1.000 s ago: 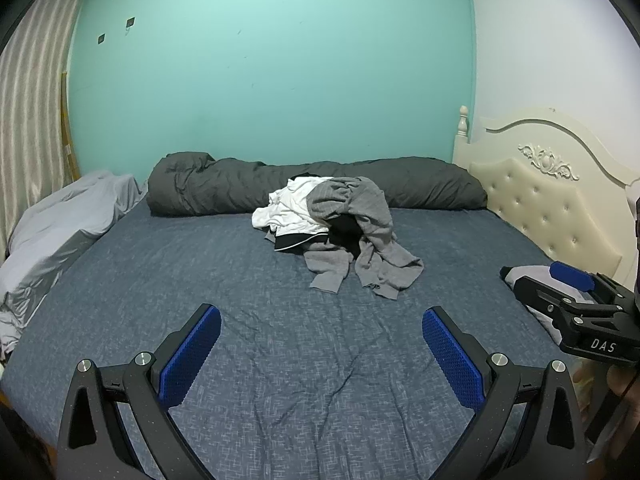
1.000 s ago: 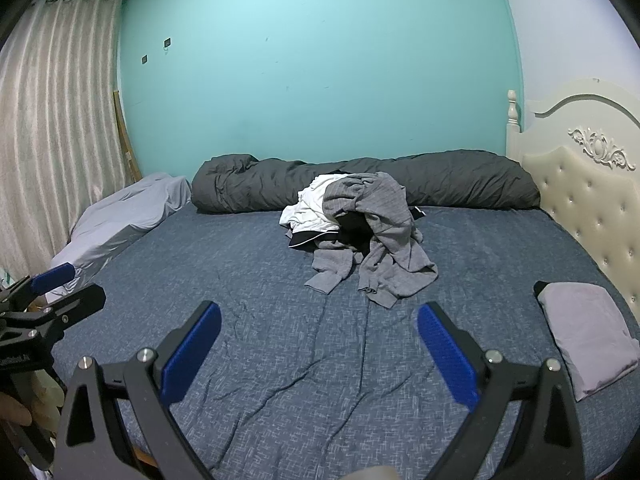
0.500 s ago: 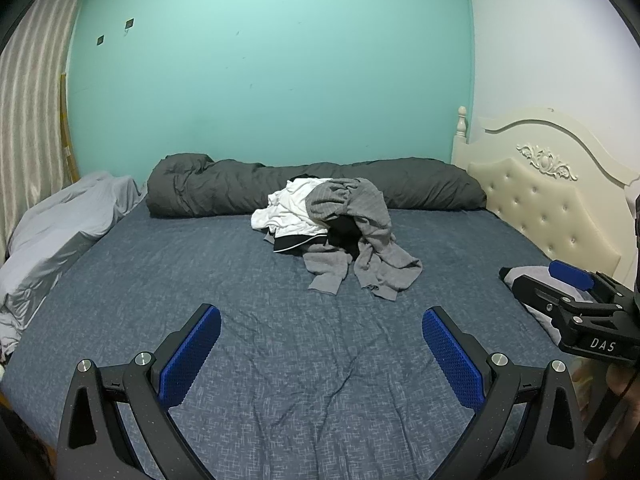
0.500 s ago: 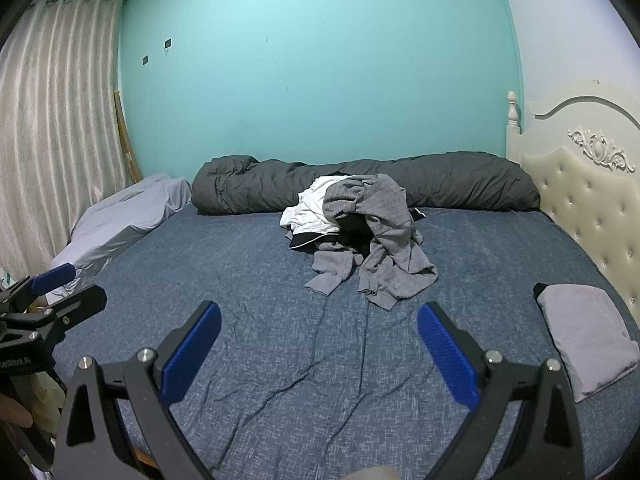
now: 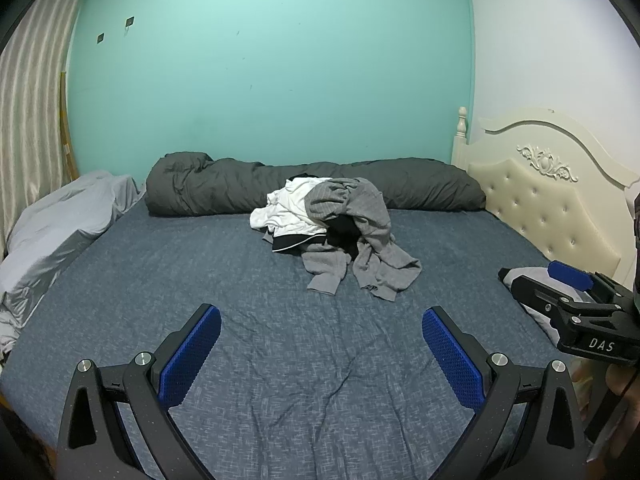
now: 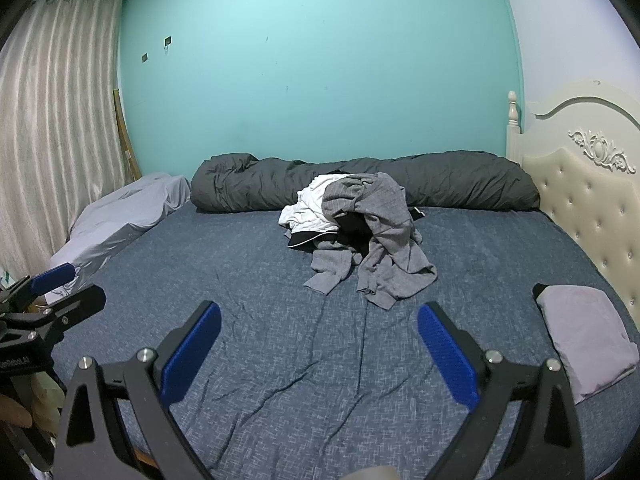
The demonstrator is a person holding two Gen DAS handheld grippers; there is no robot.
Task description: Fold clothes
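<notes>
**Grippers over bed, pile untouched**

Here, left gripper (image 5: 321, 354) and right gripper (image 6: 319, 350) both spread wide, empty, above the blue sheet (image 5: 224, 280). Clothes pile (image 5: 340, 232) well ahead of both, against rolled dark duvet (image 6: 460, 184). Folded grey garment (image 6: 584, 336) right of right gripper.

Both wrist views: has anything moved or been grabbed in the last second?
Nothing visibly changed. The left gripper and right gripper hover open above the blue-grey bedsheet, holding nothing. The heap of grey, white and black clothes lies untouched mid-bed, and the folded pale lilac garment rests near the cream headboard.
</notes>
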